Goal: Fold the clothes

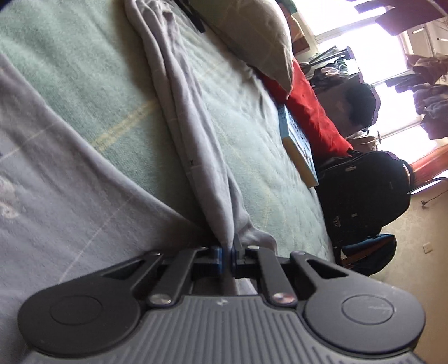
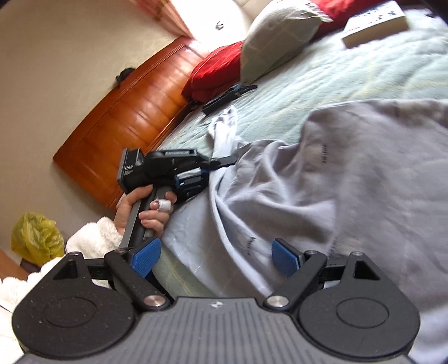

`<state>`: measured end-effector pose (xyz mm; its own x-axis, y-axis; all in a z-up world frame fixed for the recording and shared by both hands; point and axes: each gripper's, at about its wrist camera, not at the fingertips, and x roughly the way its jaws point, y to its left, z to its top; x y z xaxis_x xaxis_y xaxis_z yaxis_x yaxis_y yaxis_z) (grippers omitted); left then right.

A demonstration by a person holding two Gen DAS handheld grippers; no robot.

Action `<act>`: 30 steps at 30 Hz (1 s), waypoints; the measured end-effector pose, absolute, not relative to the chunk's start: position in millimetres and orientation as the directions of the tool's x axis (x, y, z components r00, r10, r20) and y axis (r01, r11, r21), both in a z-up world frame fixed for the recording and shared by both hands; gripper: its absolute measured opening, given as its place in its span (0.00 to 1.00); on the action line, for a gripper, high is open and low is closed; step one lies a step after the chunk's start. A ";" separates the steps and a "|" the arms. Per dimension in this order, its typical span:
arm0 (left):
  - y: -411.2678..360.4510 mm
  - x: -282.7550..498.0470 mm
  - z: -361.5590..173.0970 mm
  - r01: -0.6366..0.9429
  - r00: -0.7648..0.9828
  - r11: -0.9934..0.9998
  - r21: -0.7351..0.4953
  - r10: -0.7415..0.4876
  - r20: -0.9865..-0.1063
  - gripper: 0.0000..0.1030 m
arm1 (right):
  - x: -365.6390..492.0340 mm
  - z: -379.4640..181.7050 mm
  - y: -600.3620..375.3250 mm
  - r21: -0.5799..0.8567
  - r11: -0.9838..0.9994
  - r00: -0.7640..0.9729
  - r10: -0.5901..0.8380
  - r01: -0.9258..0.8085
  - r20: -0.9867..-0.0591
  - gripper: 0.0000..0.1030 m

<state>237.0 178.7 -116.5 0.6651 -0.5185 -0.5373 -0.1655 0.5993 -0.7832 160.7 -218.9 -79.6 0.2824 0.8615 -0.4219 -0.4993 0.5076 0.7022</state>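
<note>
You see soft grey cloth (image 2: 322,196) on a fuzzy green blanket (image 2: 350,75), beside the headboard (image 2: 126,112) of shiny smooth wood.

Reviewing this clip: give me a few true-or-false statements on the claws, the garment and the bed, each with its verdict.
1. The left claw is shut on the grey garment. True.
2. The right claw is shut on the garment. False: its blue pads stand wide apart and nothing is between them.
3. A book lies on the green bedspread. True.
4. The pillow is blue. False: it is pale grey-beige, with red fabric beside it.
5. The hand on the left claw's handle wears a white wrap on one finger. True.
</note>
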 end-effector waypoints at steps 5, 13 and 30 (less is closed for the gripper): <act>159.3 229.5 -72.7 -0.094 0.707 0.712 -0.696 -0.445 -0.550 0.04 | 153.7 -73.2 -236.1 0.689 0.532 0.331 0.846 -0.491 -0.418 0.87; 142.5 174.3 -5.6 0.006 0.830 0.834 -0.552 -0.312 -0.462 0.04 | 143.2 -65.1 -269.0 0.662 0.573 0.411 0.816 -0.484 -0.406 0.90; 146.1 99.1 -16.2 -0.105 0.847 0.874 -0.474 -0.171 -0.503 0.04 | 125.7 -50.3 -282.5 0.371 0.800 0.612 0.599 -0.471 -0.516 0.90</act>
